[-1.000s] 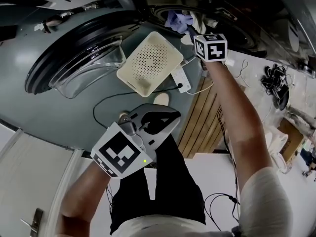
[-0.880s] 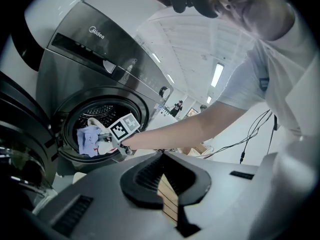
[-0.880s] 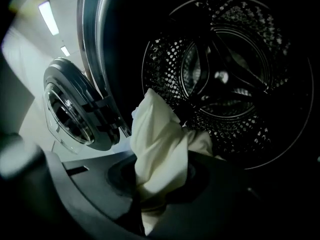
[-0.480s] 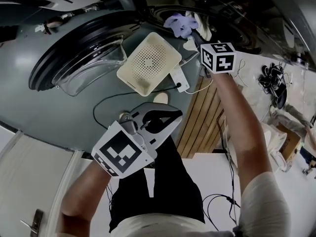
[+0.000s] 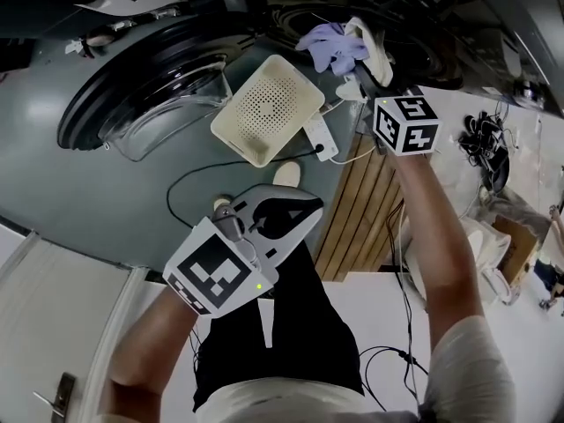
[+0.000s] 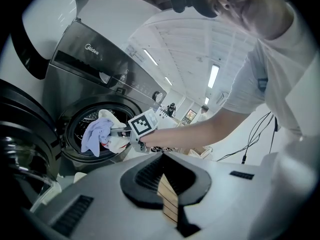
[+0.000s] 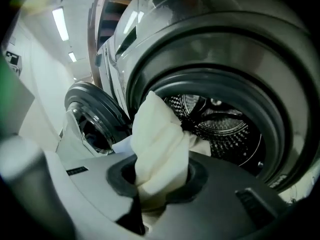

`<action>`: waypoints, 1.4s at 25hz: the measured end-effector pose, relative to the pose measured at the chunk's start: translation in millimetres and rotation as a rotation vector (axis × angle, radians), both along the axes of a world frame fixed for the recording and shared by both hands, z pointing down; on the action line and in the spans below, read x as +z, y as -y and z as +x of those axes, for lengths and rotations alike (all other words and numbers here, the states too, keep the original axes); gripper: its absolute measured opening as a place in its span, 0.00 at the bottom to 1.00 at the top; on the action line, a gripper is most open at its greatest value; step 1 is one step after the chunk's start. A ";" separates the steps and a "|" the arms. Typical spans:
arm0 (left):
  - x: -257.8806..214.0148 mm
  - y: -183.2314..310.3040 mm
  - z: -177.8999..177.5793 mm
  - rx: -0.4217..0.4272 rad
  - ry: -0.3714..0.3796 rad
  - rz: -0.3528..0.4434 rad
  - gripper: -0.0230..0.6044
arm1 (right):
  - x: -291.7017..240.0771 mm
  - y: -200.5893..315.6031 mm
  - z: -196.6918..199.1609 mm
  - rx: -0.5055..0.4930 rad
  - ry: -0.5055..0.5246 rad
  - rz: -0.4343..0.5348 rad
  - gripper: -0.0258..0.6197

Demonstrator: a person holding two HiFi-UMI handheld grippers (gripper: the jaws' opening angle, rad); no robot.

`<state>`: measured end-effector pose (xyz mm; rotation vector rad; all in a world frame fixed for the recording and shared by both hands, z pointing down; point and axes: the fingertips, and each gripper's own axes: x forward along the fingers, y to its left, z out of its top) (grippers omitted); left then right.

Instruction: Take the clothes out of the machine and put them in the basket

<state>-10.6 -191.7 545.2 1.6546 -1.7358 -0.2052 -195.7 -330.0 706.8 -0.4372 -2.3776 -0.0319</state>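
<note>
Directly ahead of the right jaws, the grey front-loading machine (image 7: 220, 49), round mouth open, with the dotted steel drum (image 7: 220, 126) showing behind. Left of those jaws, the glass-bowled door (image 7: 92, 119), swung wide open. Below the right jaws and out past the left jaw tips, the cream perforated basket (image 5: 269, 108), sitting on the floor in front of the machine. Right gripper (image 7: 160, 184): jaws clamped on a cream cloth (image 7: 157, 134), bunched between the pads and standing up out of them in front of the drum's mouth. Just beside the same jaw tips, a lilac cloth (image 5: 333, 42), hanging against the cream one at the mouth of the drum; cannot tell whether it is pinched too. Left gripper (image 6: 167, 184): well back from the machine, tips pressed together with nothing between them. Through the hollow behind the tips, only a strip of wooden floor (image 5: 361, 201).
</note>
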 end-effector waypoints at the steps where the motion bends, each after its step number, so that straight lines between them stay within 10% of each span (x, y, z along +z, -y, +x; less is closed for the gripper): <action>1: -1.3 -1.7 1.2 0.004 0.003 -0.002 0.03 | -5.0 -2.4 3.1 -0.002 0.003 -0.003 0.17; 35: -8.7 -96.7 53.9 -0.086 0.026 -0.008 0.03 | -16.7 -153.2 103.5 -0.166 -0.020 -0.065 0.17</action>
